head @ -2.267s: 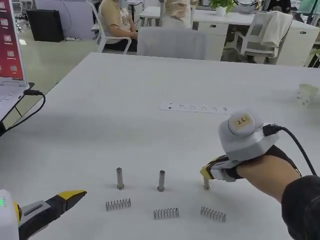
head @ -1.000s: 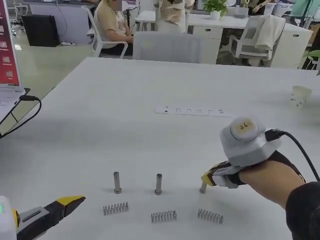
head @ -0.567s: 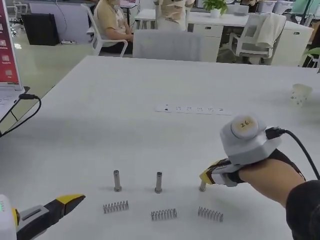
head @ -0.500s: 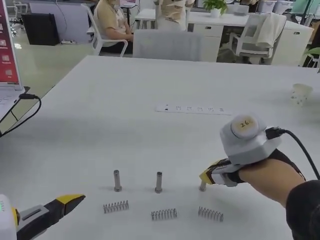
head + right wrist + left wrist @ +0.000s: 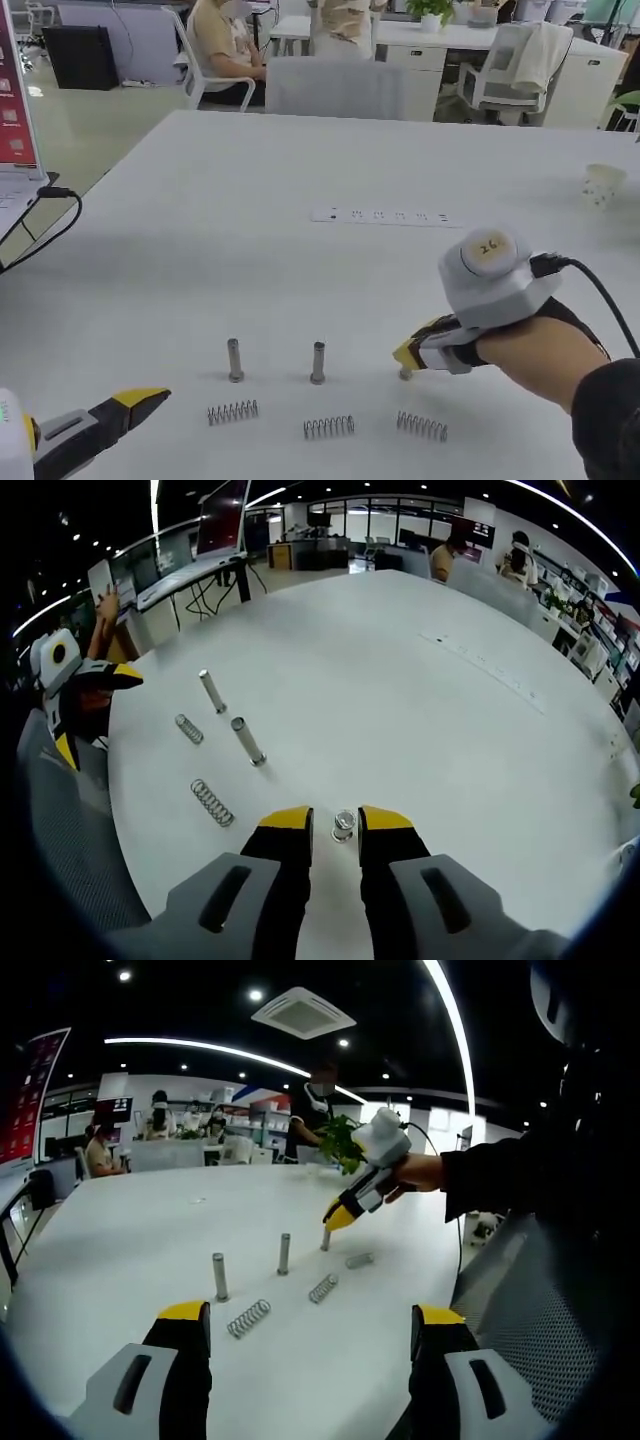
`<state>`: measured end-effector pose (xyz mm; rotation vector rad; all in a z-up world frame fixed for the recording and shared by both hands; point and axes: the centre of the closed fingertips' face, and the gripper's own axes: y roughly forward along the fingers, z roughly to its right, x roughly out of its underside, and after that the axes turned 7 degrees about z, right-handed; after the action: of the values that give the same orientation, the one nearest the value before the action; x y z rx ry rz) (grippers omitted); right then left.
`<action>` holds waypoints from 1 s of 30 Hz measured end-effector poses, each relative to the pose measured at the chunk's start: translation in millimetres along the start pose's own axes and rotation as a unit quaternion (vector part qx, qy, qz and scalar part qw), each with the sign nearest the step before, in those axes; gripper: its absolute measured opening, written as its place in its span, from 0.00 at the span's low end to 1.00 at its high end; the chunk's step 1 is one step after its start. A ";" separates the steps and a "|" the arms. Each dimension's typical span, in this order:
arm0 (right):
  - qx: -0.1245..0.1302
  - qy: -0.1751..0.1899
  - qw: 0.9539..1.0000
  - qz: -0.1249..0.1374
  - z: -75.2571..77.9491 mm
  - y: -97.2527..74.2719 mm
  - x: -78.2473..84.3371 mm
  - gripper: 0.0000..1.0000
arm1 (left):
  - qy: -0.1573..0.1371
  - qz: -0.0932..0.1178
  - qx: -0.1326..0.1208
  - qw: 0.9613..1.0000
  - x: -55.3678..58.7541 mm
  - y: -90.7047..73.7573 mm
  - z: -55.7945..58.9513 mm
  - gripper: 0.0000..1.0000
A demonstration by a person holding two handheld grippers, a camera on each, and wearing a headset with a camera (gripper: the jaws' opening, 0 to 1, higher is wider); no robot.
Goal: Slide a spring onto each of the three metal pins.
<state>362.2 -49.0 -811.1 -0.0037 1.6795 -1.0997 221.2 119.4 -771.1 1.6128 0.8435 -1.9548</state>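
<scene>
Three metal pins stand upright in a row on the white table: left pin [image 5: 236, 360], middle pin [image 5: 318, 362], right pin [image 5: 405, 374]. A spring lies in front of each: left spring [image 5: 232, 412], middle spring [image 5: 329, 427], right spring [image 5: 422, 427]. My right gripper [image 5: 336, 825] straddles the right pin [image 5: 344, 825], jaws narrowly apart, with a sliver of table showing beside the pin. My left gripper [image 5: 311, 1318] hovers wide open and holds nothing, short of the left spring [image 5: 249, 1317]; one yellow tip [image 5: 140, 403] shows at the bottom left.
A power strip [image 5: 385, 216] lies across the table's middle. A paper cup [image 5: 601, 187] stands at the far right, a laptop and its cable [image 5: 60, 215] at the left edge. Chairs and seated people are beyond the far edge.
My right gripper has stayed at the right pin, its tips sinking slightly lower around it. The left gripper, pins and springs have not moved.
</scene>
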 end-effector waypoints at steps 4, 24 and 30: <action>0.000 -0.001 1.000 0.004 0.1 -0.6 -1.3 0.20 | 0.001 -0.001 0.000 1.000 0.2 0.0 -0.2 0.79; 0.001 -0.001 1.000 0.010 -2.9 -8.7 2.5 0.24 | 0.002 0.000 0.003 1.000 -0.5 1.3 1.4 0.79; 0.004 -0.001 1.000 0.010 -4.0 -14.4 7.2 0.25 | 0.003 0.000 0.005 1.000 -1.1 1.3 2.3 0.79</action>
<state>349.0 -58.3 -807.1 0.0160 1.6692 -1.0917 220.7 116.9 -769.9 1.6242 0.8371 -1.9580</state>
